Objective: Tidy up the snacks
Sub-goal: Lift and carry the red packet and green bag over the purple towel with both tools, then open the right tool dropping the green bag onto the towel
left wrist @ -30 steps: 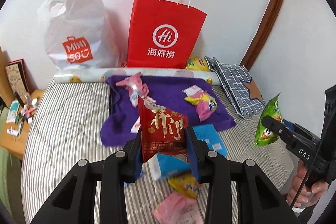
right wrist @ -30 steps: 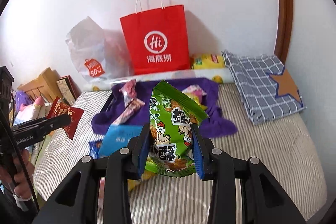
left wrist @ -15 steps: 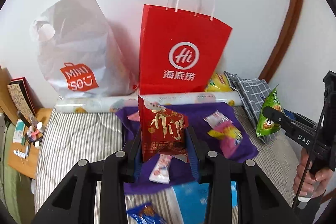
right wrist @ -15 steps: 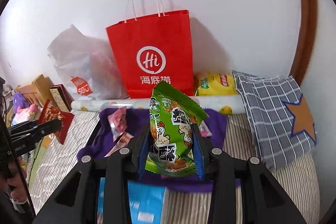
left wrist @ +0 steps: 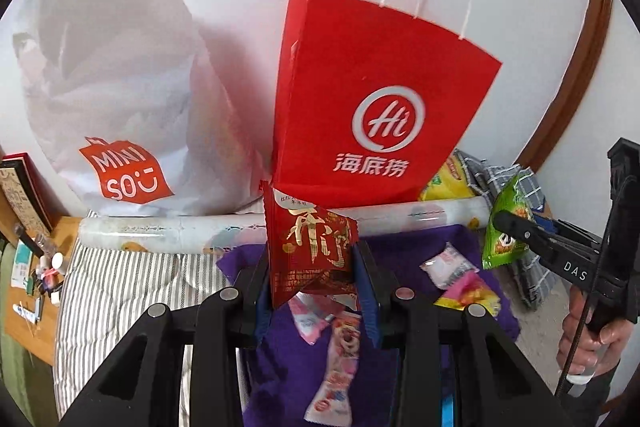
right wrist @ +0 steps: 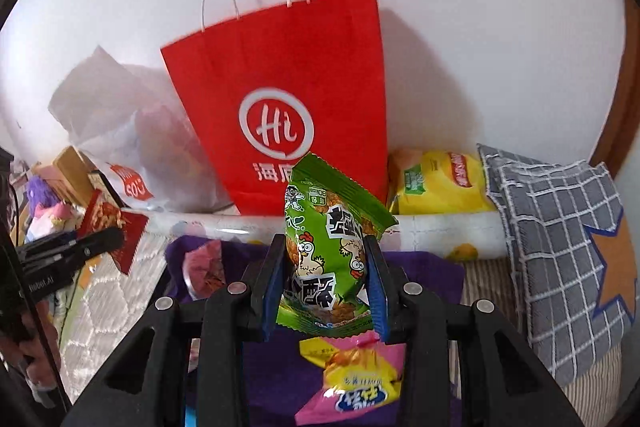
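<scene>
The left claw [left wrist: 314, 277] is closed on a red foil snack packet with gold lettering [left wrist: 310, 247], its blue-padded fingers pinching the packet's lower half so the packet stands upright, long axis vertical, above the bed. The right claw [right wrist: 326, 281] is likewise clamped on a green foil snack packet printed with cartoon chickens [right wrist: 328, 259], also held upright by its lower half.

Below both claws lies a purple cloth [left wrist: 400, 255] spread on the striped mattress [left wrist: 120, 283], with more loose snacks on it: a pink and white wrapped sweet [left wrist: 448, 265] and a pink and yellow packet [right wrist: 352, 375].

Straight ahead of both claws, against the white wall, stands a red paper carrier bag with white cord handles [left wrist: 376, 99], its open mouth well above the level of either packet. Beside it slumps a white plastic shopping bag [left wrist: 116, 75].

Judging by the task, the red bag is the likely destination, so each packet would need lifting up and forward over the rim. The left claw looks nearer the bag; the right sits slightly further back, so the red packet probably goes in first.
</scene>
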The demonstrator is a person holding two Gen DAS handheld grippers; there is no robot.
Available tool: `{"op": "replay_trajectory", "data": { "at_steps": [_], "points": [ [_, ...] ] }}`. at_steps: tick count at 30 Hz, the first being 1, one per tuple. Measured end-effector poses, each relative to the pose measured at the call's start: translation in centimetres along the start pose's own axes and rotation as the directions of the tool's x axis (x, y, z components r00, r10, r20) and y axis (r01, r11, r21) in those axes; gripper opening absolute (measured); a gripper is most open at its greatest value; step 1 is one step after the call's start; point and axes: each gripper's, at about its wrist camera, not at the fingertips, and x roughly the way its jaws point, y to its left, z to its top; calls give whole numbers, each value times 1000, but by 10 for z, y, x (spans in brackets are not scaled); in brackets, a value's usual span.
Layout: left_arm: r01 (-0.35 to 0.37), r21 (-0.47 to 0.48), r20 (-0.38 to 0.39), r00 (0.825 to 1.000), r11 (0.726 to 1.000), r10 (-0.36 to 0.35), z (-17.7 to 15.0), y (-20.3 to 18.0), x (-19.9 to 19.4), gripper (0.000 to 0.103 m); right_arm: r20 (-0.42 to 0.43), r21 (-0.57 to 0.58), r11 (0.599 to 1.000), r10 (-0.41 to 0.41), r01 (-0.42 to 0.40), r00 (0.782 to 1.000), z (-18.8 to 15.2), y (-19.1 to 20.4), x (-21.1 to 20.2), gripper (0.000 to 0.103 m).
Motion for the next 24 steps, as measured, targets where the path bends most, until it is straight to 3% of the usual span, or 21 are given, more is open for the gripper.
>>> {"op": "replay_trajectory", "data": {
  "at_steps": [5,13,24],
  "points": [
    [2,-23,-53,999,1000,-3,-3,17,19,35,-87,-22,1000,-11,9,996,-11,-6,35,37],
    [0,-50,-71,998,999,-3,-5,26,27,35,-207,-37,998,31,-40,978,-26,-8,67,37],
    [5,-31,-107,994,1000,-8,-11,18,40,35,-282,-70,997,-1,-20,959,-34,-5,85,38]
  ]
}}
